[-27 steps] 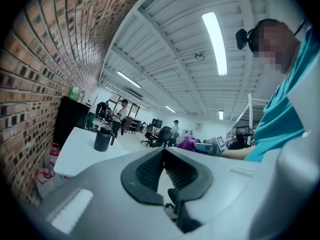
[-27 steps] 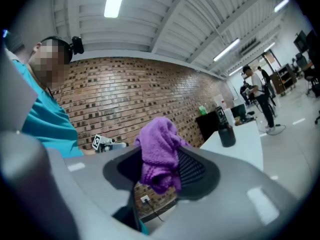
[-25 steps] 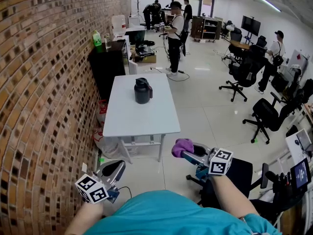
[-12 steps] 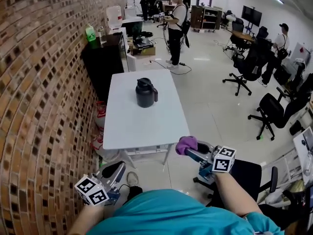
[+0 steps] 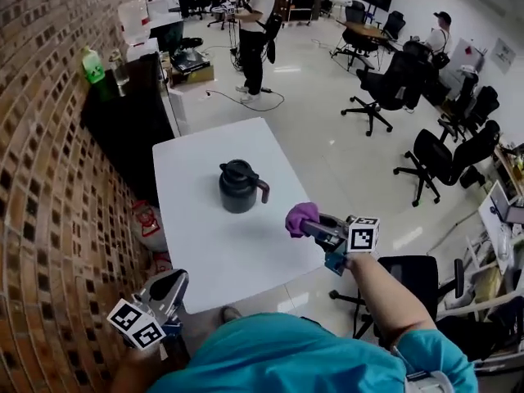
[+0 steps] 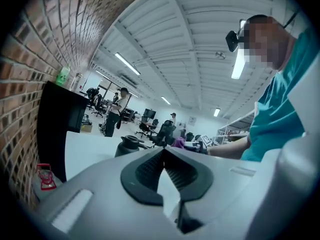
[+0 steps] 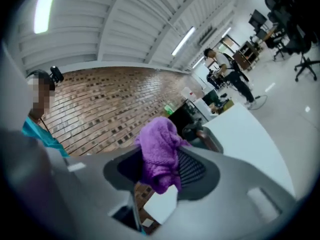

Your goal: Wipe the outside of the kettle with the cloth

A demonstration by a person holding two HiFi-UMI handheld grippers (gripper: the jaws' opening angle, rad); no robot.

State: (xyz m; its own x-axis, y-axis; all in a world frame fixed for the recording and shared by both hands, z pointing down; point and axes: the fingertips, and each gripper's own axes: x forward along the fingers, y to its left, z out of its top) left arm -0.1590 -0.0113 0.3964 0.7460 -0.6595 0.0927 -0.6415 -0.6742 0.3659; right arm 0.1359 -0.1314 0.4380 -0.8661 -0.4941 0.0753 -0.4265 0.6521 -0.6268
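A black kettle (image 5: 238,187) with a brown handle stands upright near the middle of the white table (image 5: 205,244). My right gripper (image 5: 309,223) hovers off the table's right edge, shut on a purple cloth (image 5: 301,217), to the right of the kettle and apart from it. In the right gripper view the purple cloth (image 7: 160,154) bunches between the jaws, with the kettle (image 7: 197,132) partly hidden behind it. My left gripper (image 5: 170,286) hangs low at the table's near left corner, jaws shut and empty. The left gripper view shows the kettle (image 6: 129,145) beyond the jaws.
A brick wall (image 5: 41,219) runs along the left. A black cabinet (image 5: 123,113) with a green bottle (image 5: 93,65) stands behind the table. Office chairs (image 5: 438,158) and a person (image 5: 255,23) occupy the floor beyond. A black chair (image 5: 405,281) sits by my right arm.
I have come closer to the table, so the kettle now lies nearer. My right gripper with the cloth has reached the table's right edge. The left gripper stays low.
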